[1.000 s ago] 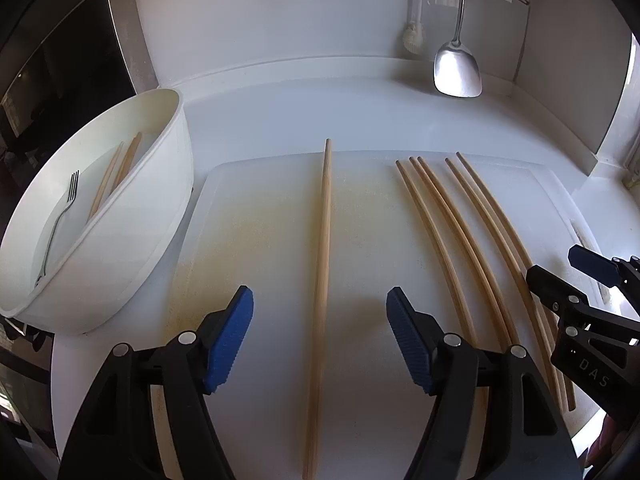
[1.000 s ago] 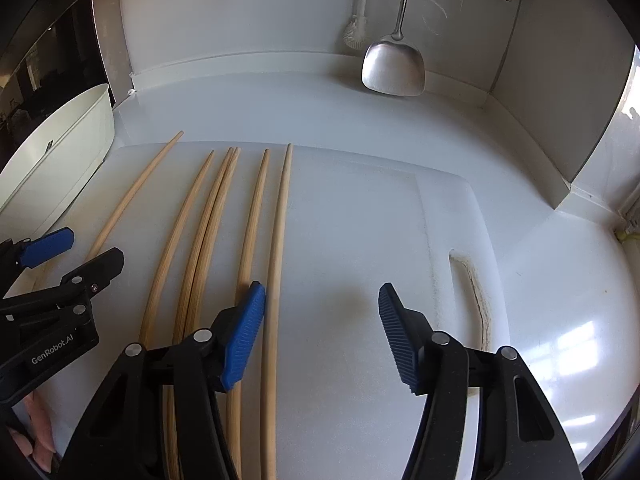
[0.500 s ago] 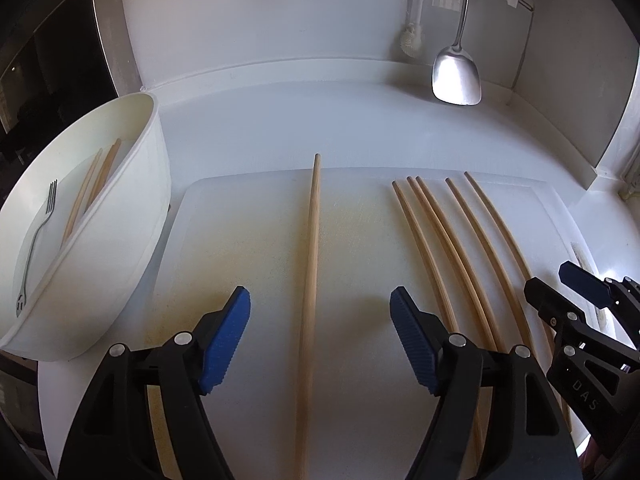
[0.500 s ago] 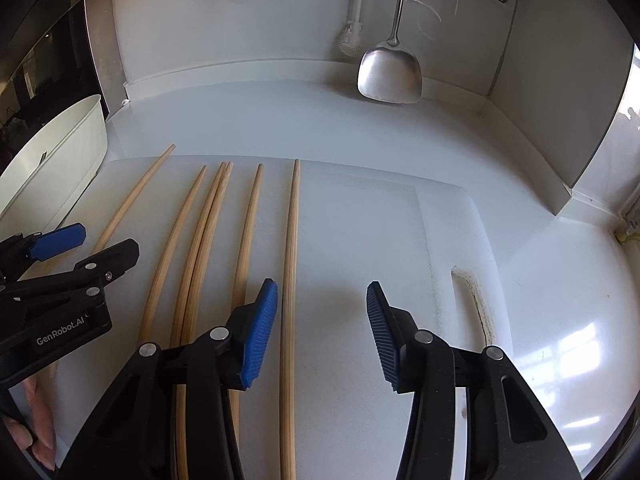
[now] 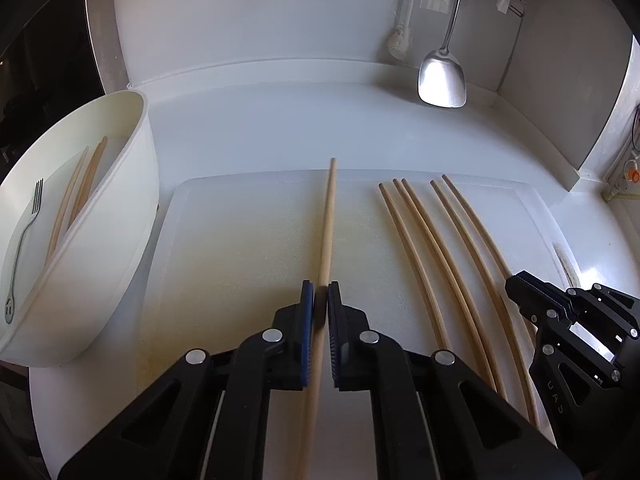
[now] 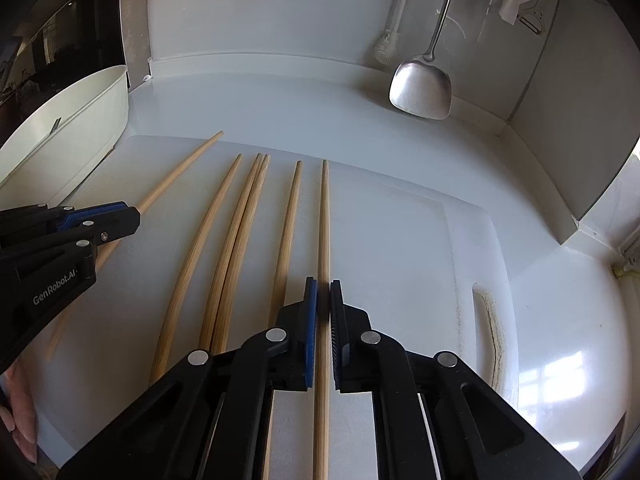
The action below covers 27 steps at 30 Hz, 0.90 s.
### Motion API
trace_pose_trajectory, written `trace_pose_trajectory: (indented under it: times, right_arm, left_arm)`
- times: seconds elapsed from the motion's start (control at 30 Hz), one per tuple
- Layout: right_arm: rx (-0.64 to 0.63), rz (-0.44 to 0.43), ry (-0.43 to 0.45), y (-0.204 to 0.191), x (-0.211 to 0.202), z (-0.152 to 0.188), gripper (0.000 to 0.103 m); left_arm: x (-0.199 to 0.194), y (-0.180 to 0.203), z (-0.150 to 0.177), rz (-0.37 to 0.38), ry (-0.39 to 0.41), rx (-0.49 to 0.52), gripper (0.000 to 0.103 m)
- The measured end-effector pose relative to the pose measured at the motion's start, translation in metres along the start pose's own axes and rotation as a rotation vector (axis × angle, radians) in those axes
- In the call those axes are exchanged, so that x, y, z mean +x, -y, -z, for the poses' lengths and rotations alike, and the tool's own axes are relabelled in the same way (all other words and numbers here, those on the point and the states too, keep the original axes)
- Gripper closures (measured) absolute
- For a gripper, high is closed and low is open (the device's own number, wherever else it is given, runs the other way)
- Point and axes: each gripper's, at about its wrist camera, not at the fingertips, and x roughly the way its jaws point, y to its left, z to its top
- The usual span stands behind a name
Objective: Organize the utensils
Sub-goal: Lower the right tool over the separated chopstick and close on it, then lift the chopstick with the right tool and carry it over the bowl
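Left wrist view: left gripper [image 5: 319,300] and right gripper [image 6: 323,296] jaws have just closed, each clamped on a chopstick [image 5: 327,220]; next, lift toward the bowl [image 5: 132,216].

The long wooden chopsticks [image 6: 322,264] run off the lower frame edge. The hanging steel spatula [image 5: 442,80] loses its handle top at the upper edge.

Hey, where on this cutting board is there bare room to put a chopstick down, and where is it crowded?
Bare patches on the cutting board: between the white bowl and the lone chopstick in the left gripper, and right of the chopstick in the right gripper, toward the board's stained handle slot. Crowded: the four loose chopsticks between the grippers.
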Motion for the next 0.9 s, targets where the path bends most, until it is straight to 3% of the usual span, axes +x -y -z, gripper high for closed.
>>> trace_pose_trajectory:
  times: [0.33, 0.9]
  right_arm:
    - [0.092, -0.054, -0.003, 0.013, -0.012, -0.002, 0.097]
    - [0.108, -0.06, 0.076, -0.001, -0.066, -0.028, 0.097]
  left_arm:
    - [-0.01, -0.008, 0.003, 0.027, -0.017, -0.035, 0.096]
    - [-0.074, -0.032, -0.005, 0.037, 0.048, -0.062, 0.096]
